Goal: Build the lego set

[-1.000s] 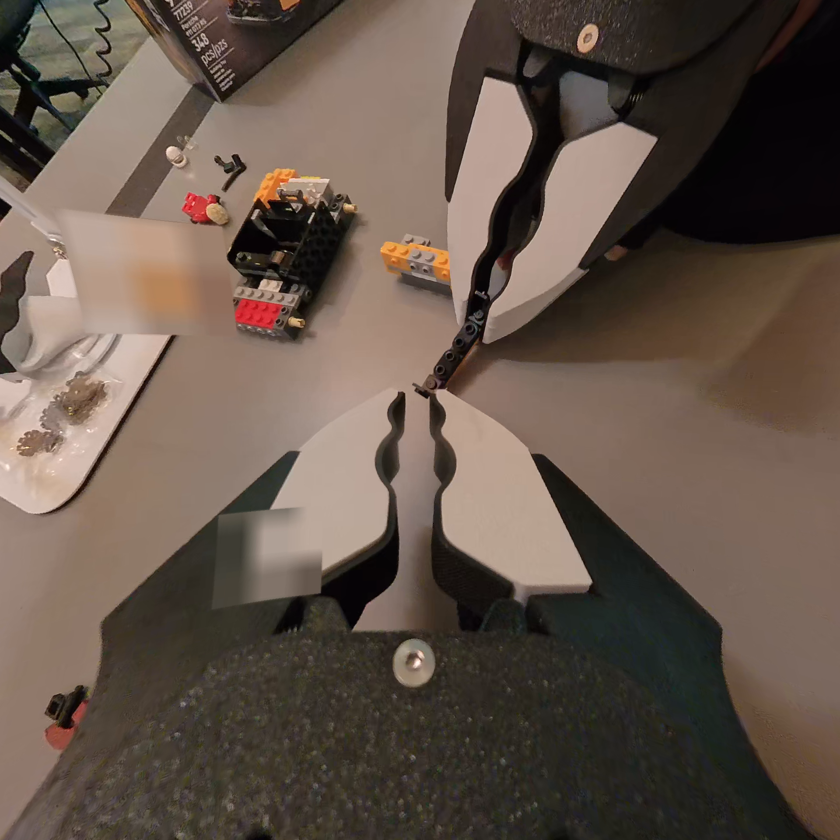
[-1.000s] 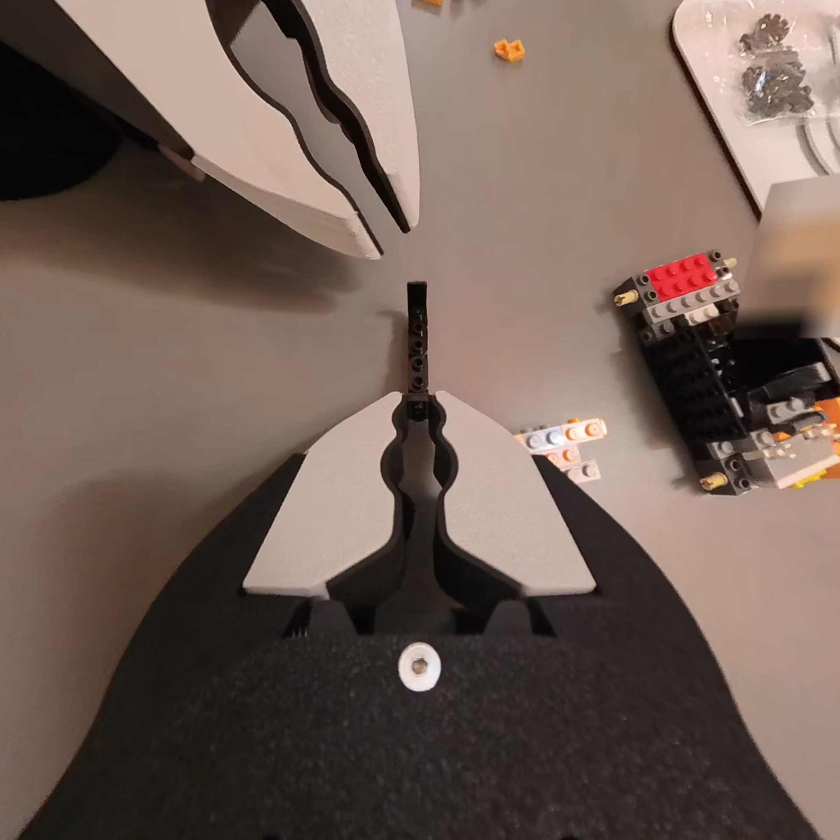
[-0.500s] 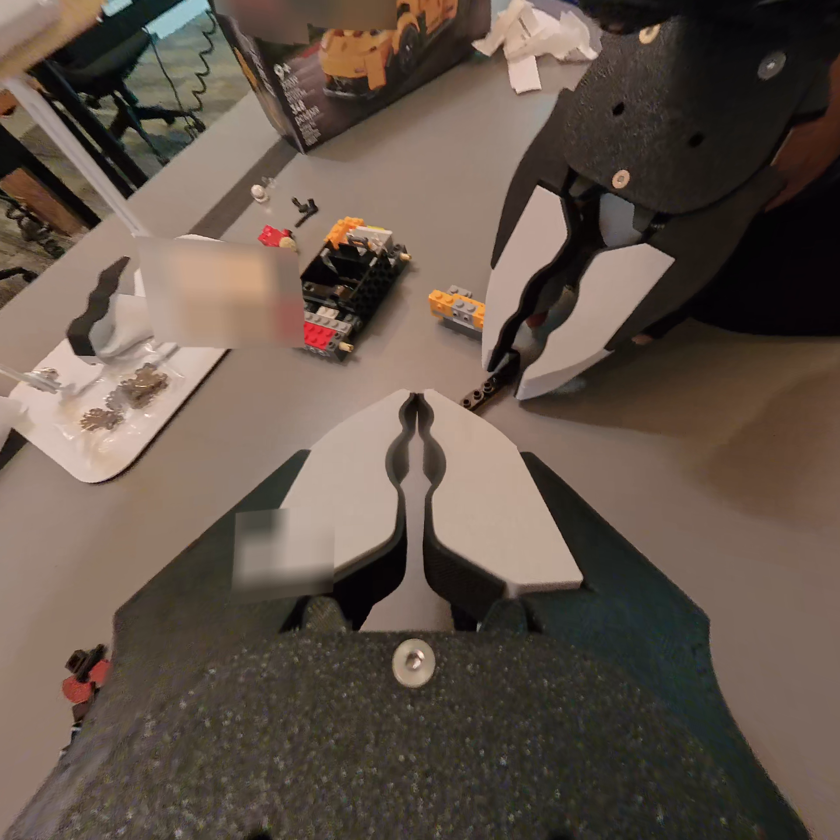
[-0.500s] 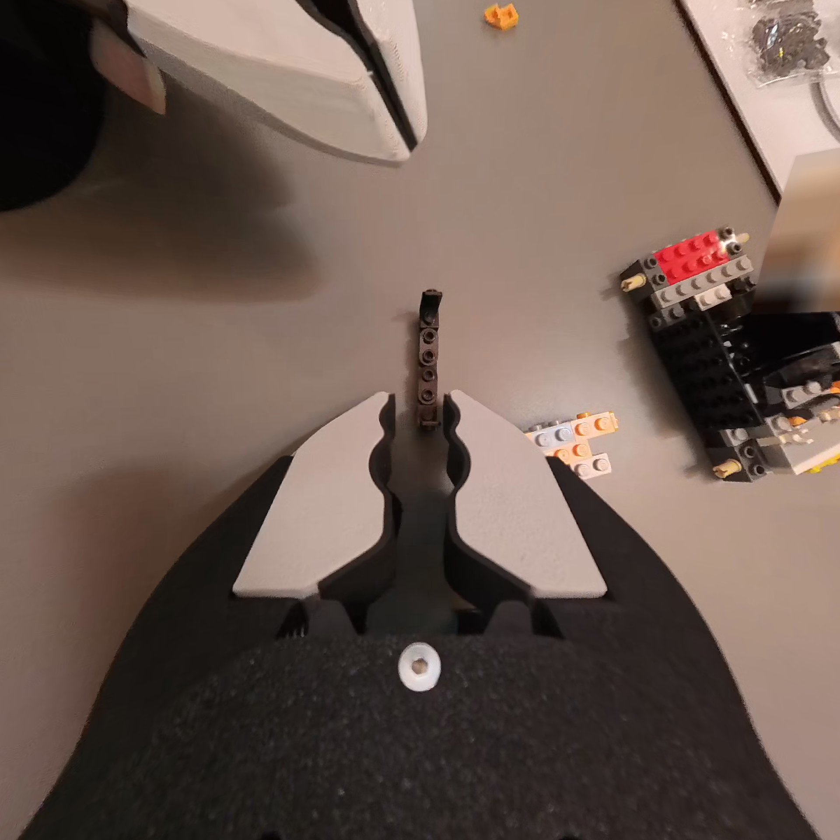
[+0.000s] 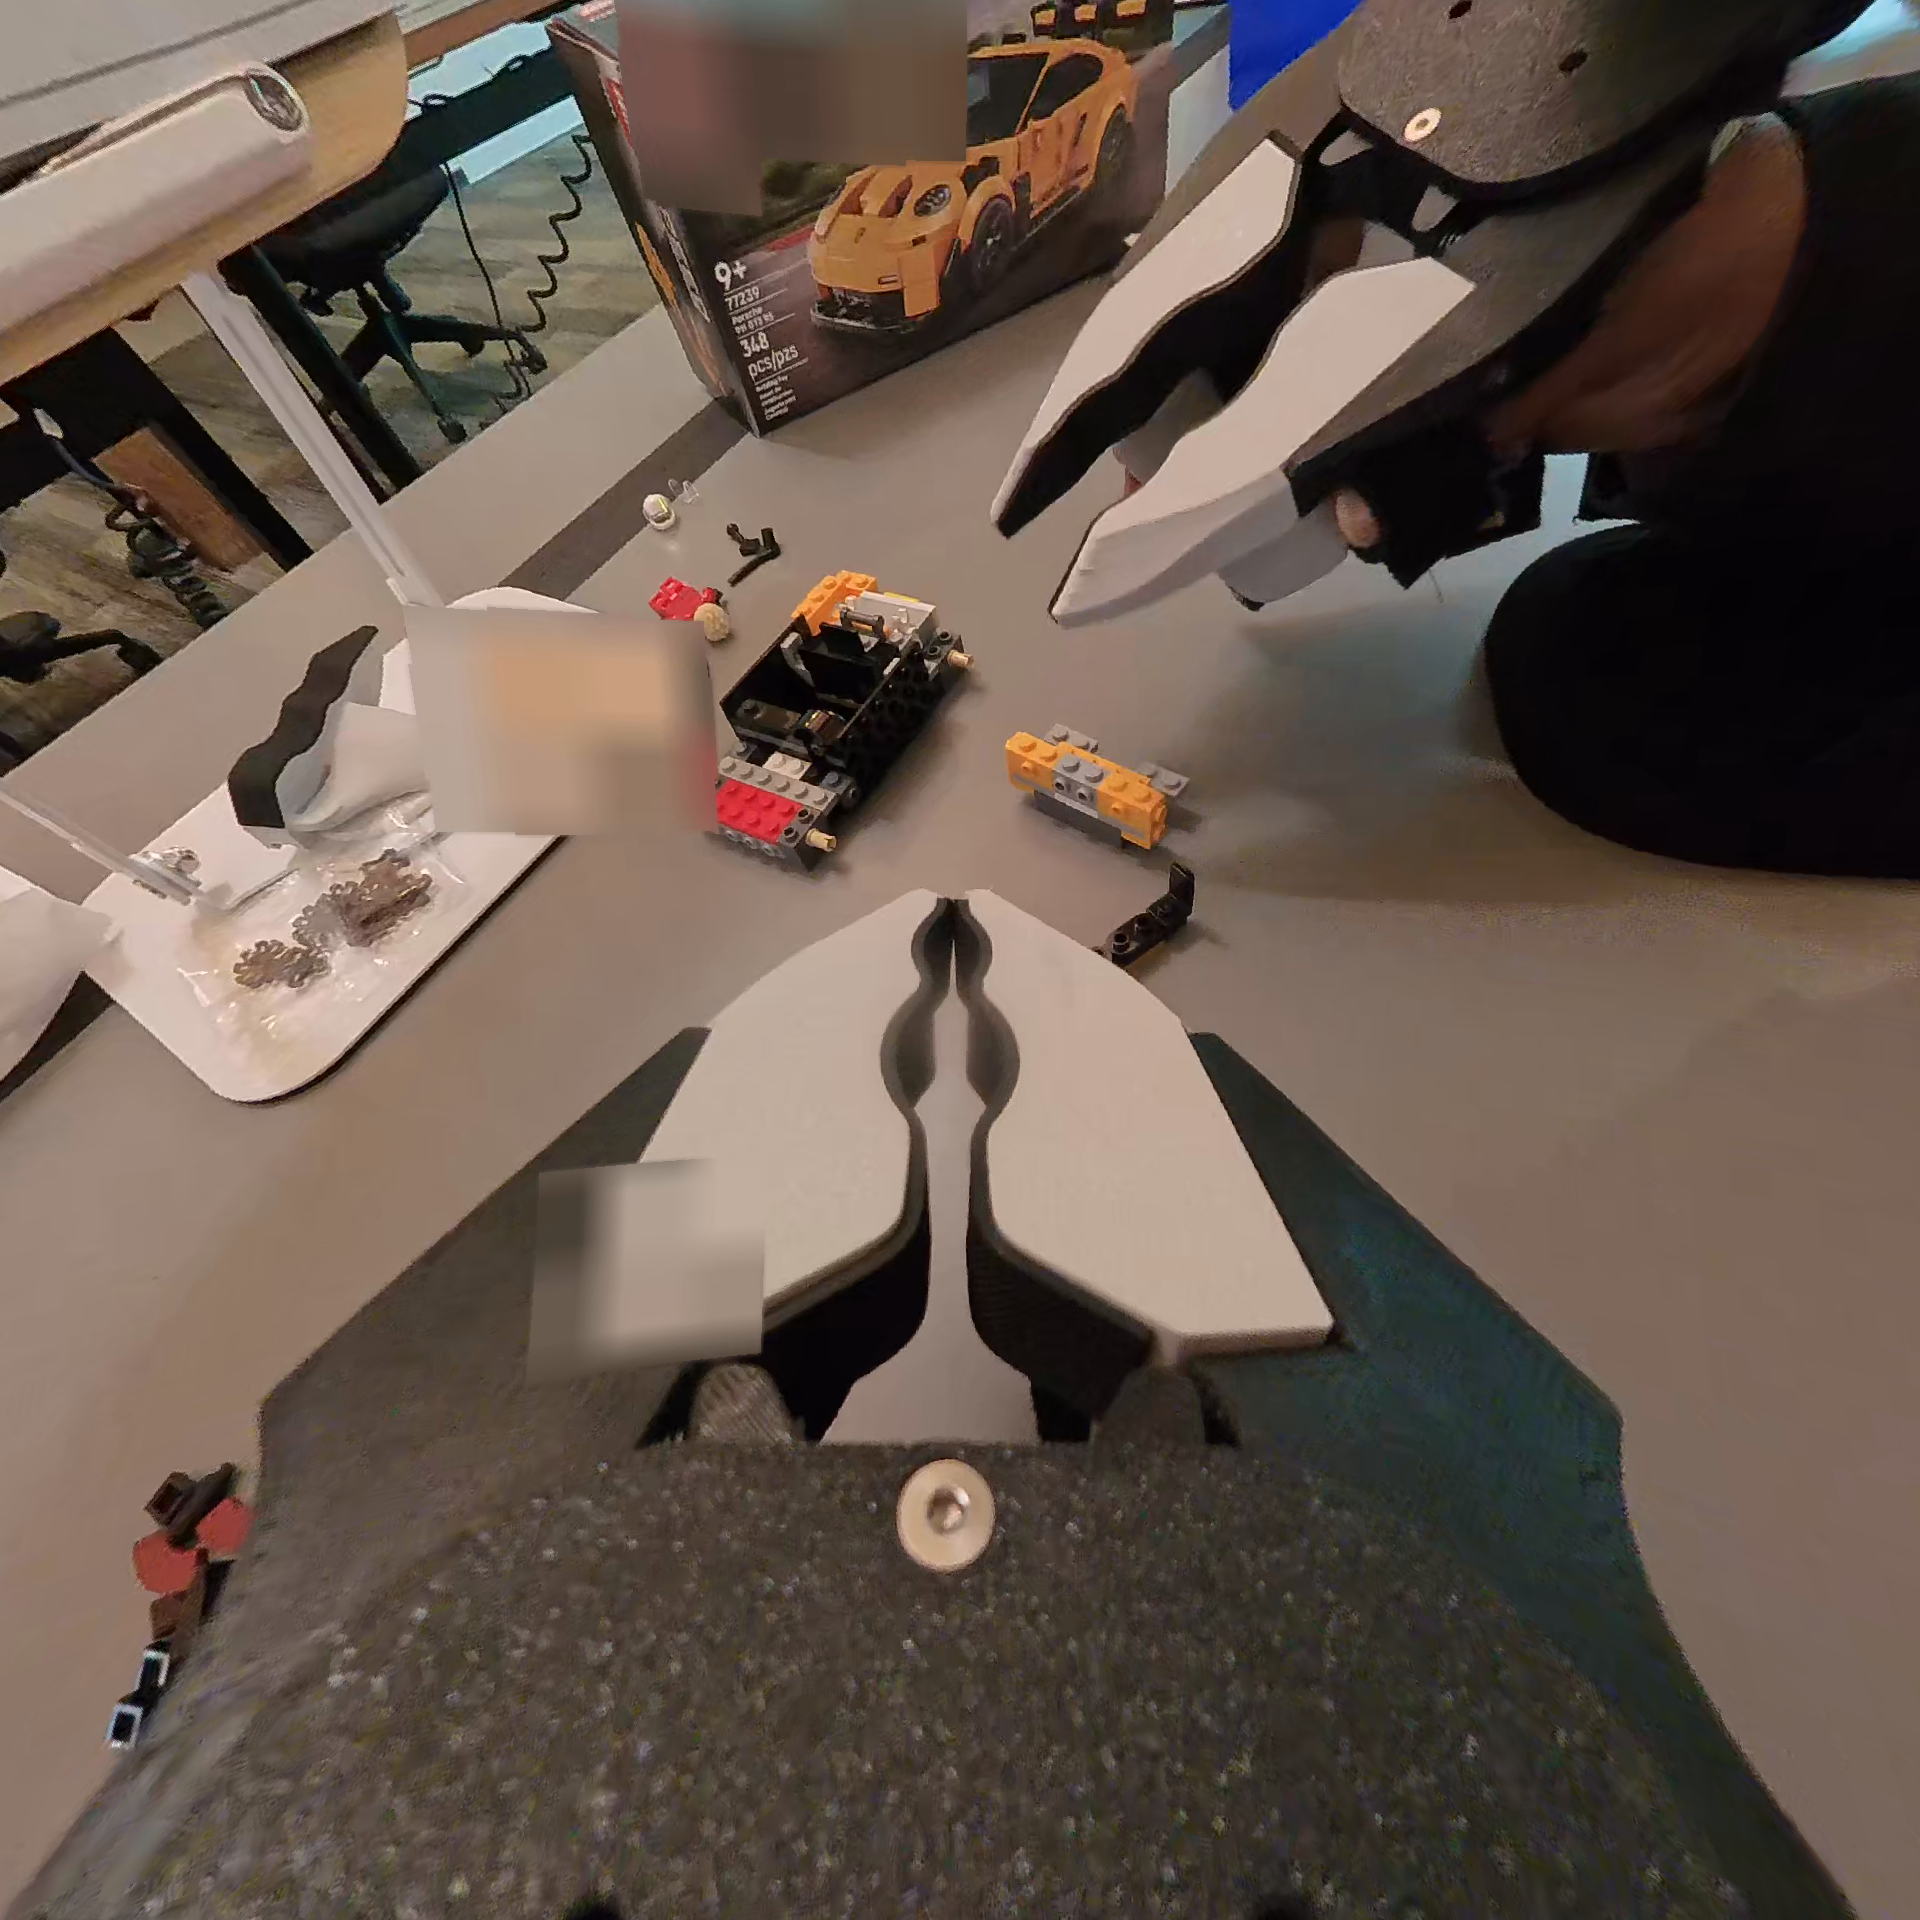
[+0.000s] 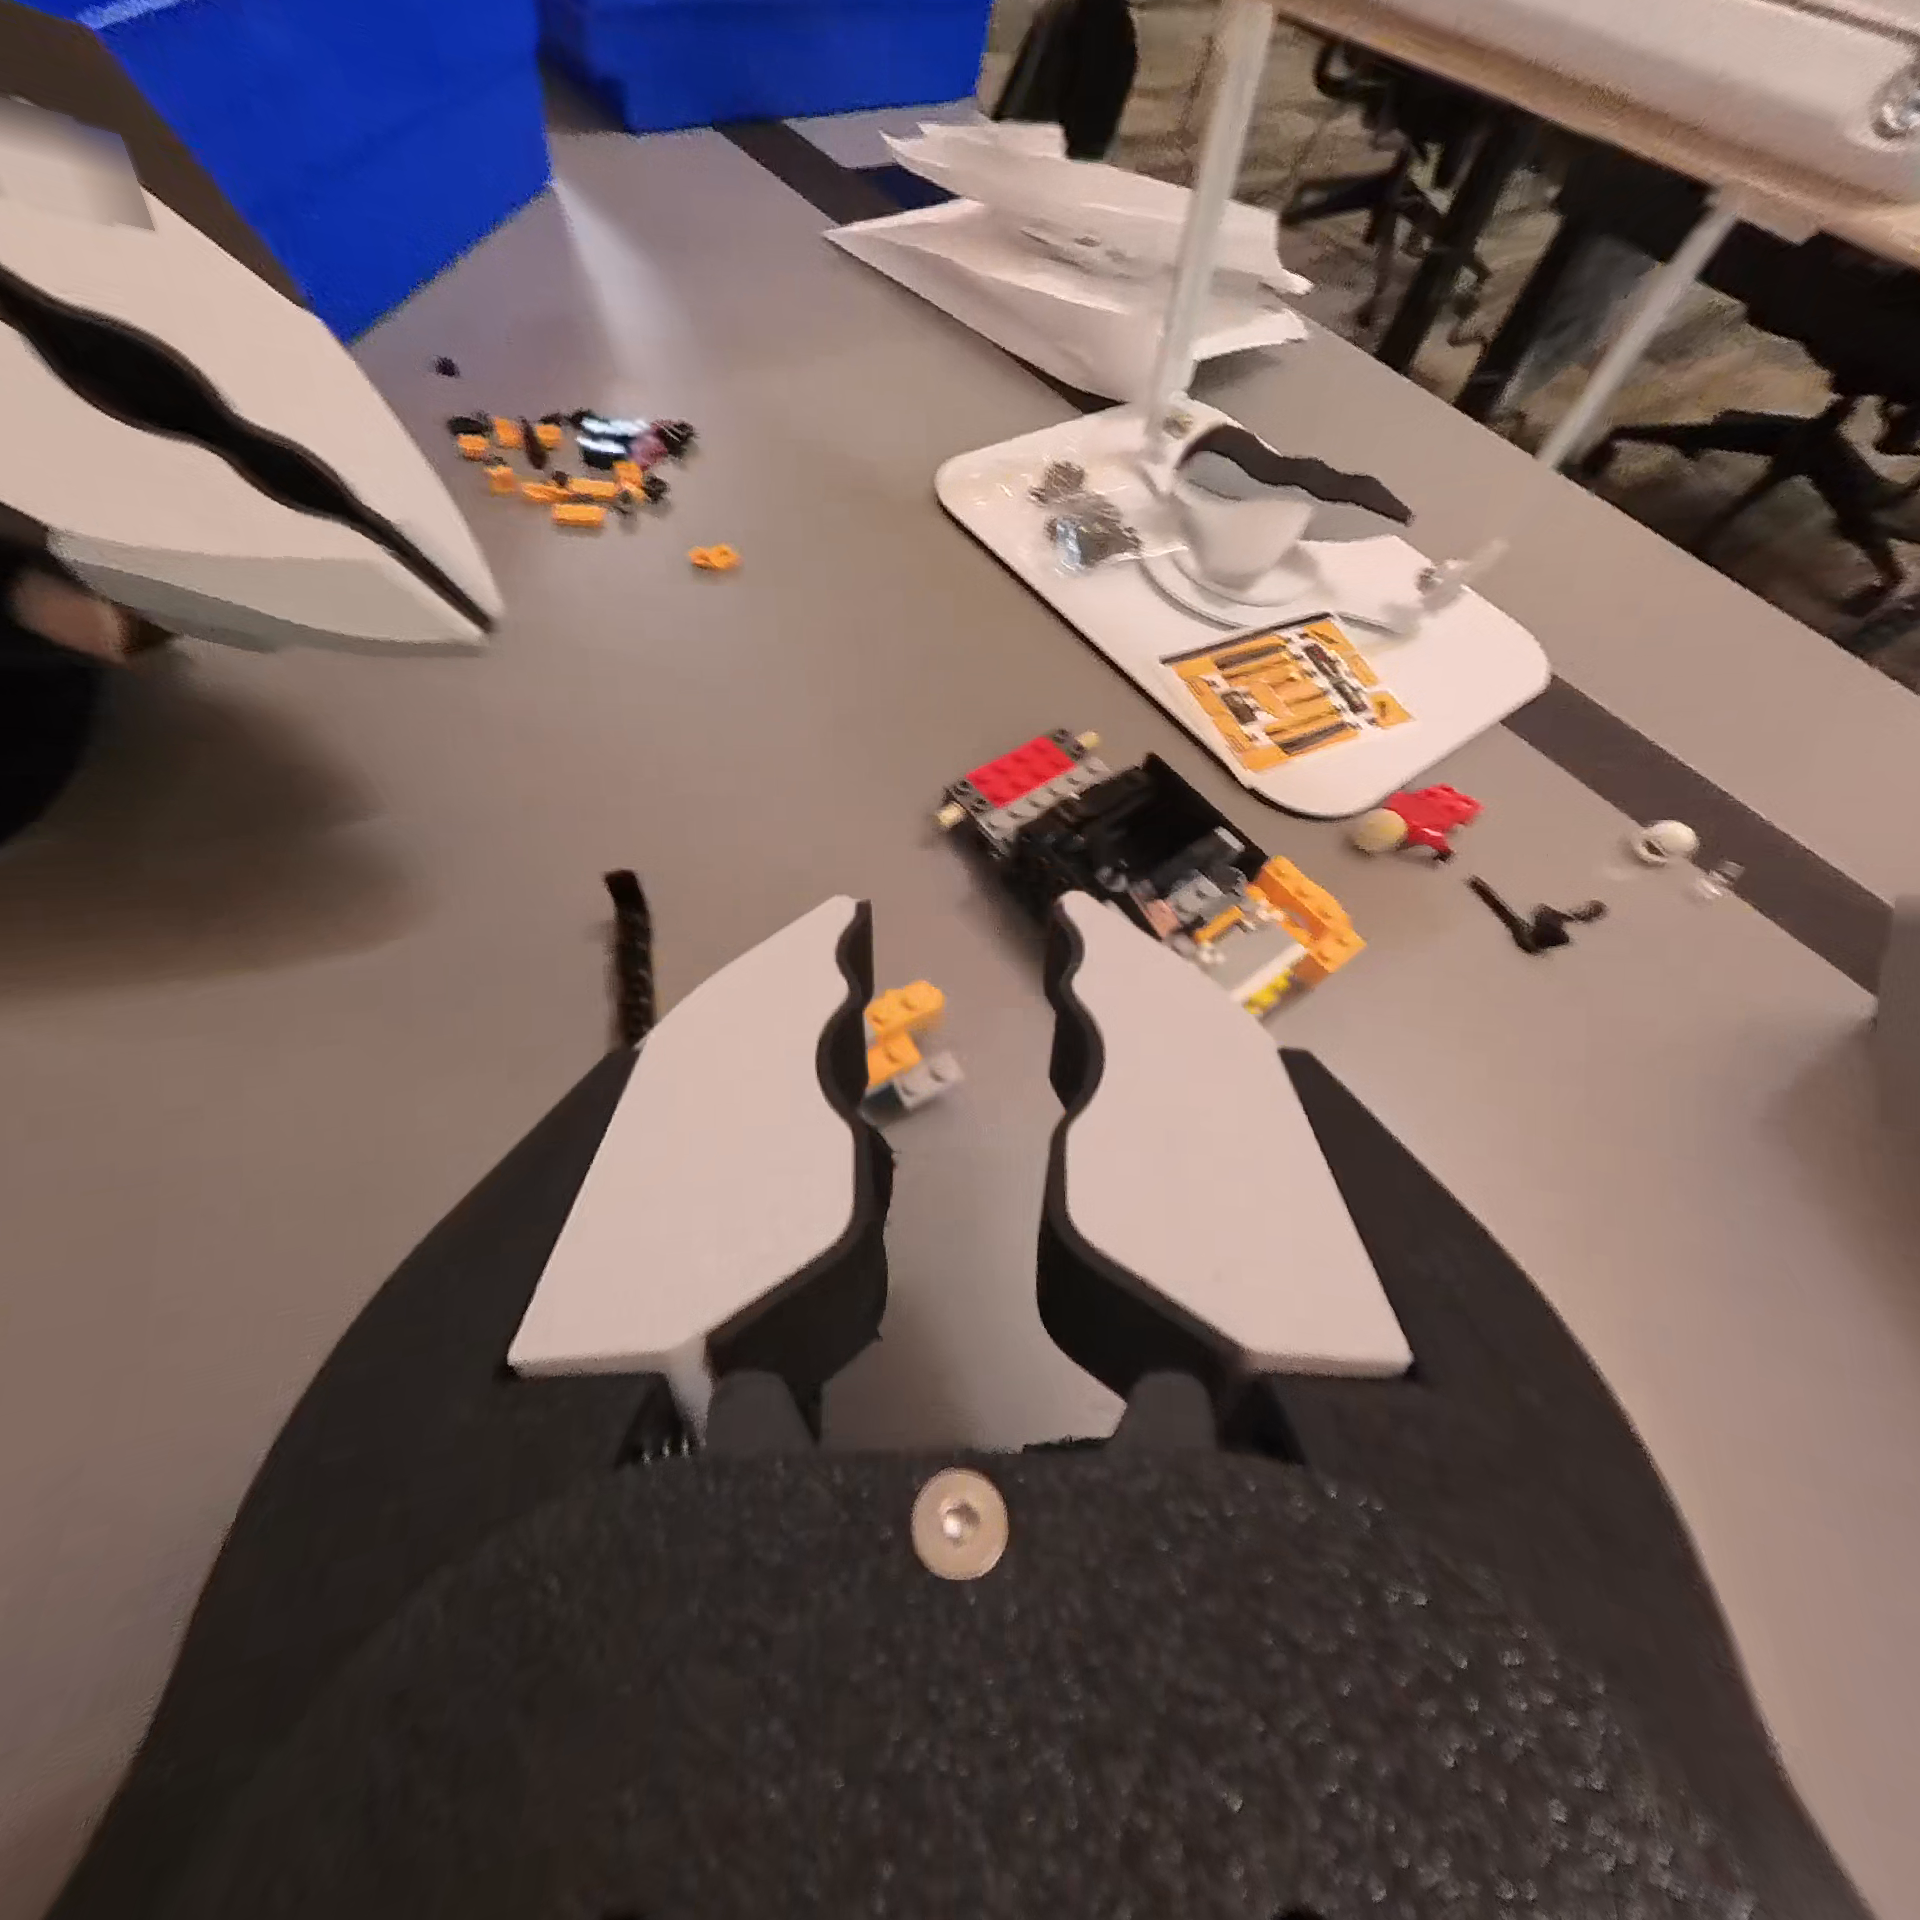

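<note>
The left gripper (image 5: pixel 954 914) has its jaws together on nothing. The right gripper (image 6: pixel 961 914) has its jaws apart and empty, raised over the bench (image 5: pixel 1455 1143).

The thin black plate strip (image 5: pixel 1151 920) with an upturned bracket at one end lies loose on the bench, just right of the left gripper's tips and near the small orange-and-grey sub-assembly (image 5: pixel 1096 784). In the right wrist view that sub-assembly (image 6: pixel 906 1044) shows between the open jaws, with the black strip (image 6: pixel 634 961) off to their left.

The black chassis with a red plate at one end (image 5: pixel 831 717) sits further toward the far edge of the bench, beside the white tray (image 5: pixel 270 1049) holding bagged parts. Loose orange and black pieces (image 6: pixel 566 462) lie scattered beyond.

The strip looks very light, rigid and glossy, so it would likely skate on the smooth bench if nudged and could flip if pinched at one end. A hold across its long edges near the middle seems safest, leaving the bracket end clear. The sub-assembly is light too, but its plates may pop apart under a hard squeeze; gripping its long side walls looks best.
</note>
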Demonstrator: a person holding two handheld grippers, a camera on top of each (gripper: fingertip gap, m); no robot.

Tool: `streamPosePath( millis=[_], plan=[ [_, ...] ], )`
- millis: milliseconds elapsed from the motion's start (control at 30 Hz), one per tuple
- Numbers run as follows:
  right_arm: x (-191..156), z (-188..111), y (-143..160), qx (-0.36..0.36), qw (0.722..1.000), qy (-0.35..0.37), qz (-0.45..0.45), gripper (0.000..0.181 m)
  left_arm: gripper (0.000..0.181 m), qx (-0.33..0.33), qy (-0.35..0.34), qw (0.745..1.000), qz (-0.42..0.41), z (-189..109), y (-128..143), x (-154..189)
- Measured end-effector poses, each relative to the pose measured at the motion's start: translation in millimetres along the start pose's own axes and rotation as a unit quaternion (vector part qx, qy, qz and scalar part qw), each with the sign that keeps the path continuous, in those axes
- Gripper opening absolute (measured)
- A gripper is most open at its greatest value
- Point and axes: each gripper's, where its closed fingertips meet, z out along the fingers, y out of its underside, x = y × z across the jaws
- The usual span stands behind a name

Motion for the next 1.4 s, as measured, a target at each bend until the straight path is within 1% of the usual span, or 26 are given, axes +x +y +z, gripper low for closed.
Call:
streamPosePath(
  millis=[100, 167, 333, 700, 900, 1000, 1133, 1267, 1400],
  plan=[
    [9.1, -0.9, 15.9, -0.024, 1.000, 0.015, -0.004, 0.036, 0.000, -0.001, 0.003, 1.000, -0.006, 2.0, 1.9, 1.1],
    [8.4, -0.5, 25.5, -0.043, 0.999, 0.006, -0.003, 0.041, 0.000, 0.000, 0.011, 1.000, -0.015, 4.6, 3.5, 4.6],
    [-1.0, 2.1, 38.3, -0.058, 0.998, -0.029, 0.002, 0.045, 0.000, -0.007, 0.026, 1.000, -0.010, 14.0, 8.5, 17.5],
    [-17.0, 9.7, 59.2, -0.095, 0.993, -0.074, 0.001, 0.059, 0.000, -0.016, 0.044, 0.999, -0.007, 19.5, 13.6, 24.8],
    [-20.6, 15.2, 64.8, -0.114, 0.990, -0.077, -0.011, 0.064, 0.000, -0.017, 0.053, 0.998, 0.003, 20.7, 13.8, 30.3],
    [-22.0, 19.3, 63.3, -0.114, 0.990, -0.075, -0.021, 0.063, 0.000, -0.020, 0.060, 0.998, 0.004, 21.4, 14.4, 32.8],
    [-25.6, 24.5, 61.1, -0.116, 0.990, -0.068, -0.046, 0.053, 0.000, -0.022, 0.067, 0.997, 0.010, 22.3, 14.9, 37.0],
    [-28.0, 23.8, 60.4, -0.115, 0.989, -0.059, -0.069, 0.052, 0.000, -0.022, 0.064, 0.998, 0.010, 22.4, 15.1, 35.2],
    [-18.5, 21.0, 60.4, -0.115, 0.991, -0.034, -0.067, 0.052, 0.000, -0.015, 0.056, 0.998, -0.003, 21.0, 13.8, 27.8]
  ],
)
